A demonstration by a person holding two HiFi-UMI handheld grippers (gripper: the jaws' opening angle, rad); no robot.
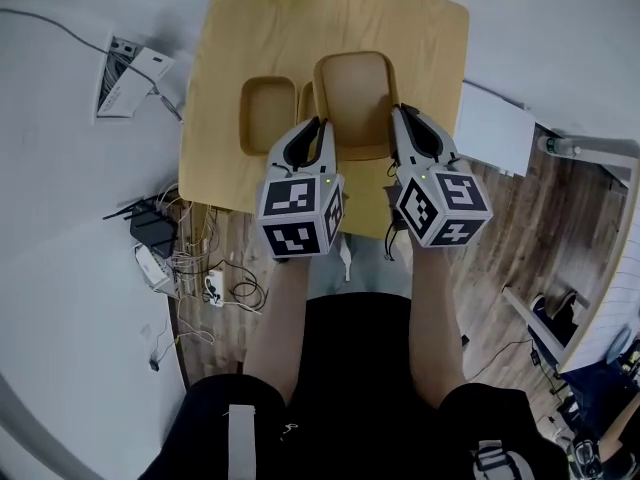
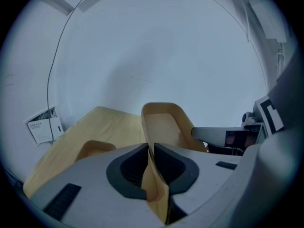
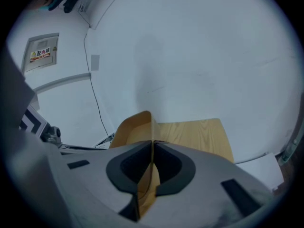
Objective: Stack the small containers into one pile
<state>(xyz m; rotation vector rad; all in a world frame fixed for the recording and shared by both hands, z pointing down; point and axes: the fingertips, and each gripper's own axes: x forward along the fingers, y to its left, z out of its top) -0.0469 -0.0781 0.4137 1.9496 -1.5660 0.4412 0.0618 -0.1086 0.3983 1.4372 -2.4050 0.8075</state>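
A tan container (image 1: 355,100) is held above the wooden table (image 1: 230,48) between both grippers. My left gripper (image 1: 312,136) is shut on its left wall, and my right gripper (image 1: 404,128) is shut on its right wall. In the left gripper view the thin tan wall (image 2: 153,175) is pinched between the dark pads, with the container's hollow (image 2: 164,127) beyond. The right gripper view shows the other wall (image 3: 151,175) clamped the same way. A second tan container (image 1: 267,113) rests on the table just to the left, and its rim (image 2: 95,148) shows in the left gripper view.
A white box (image 1: 494,128) sits on the floor right of the table. A white device (image 1: 130,80) with a cable lies to the left, and cables with a power strip (image 1: 165,258) are near the table's front left. The person's legs are below.
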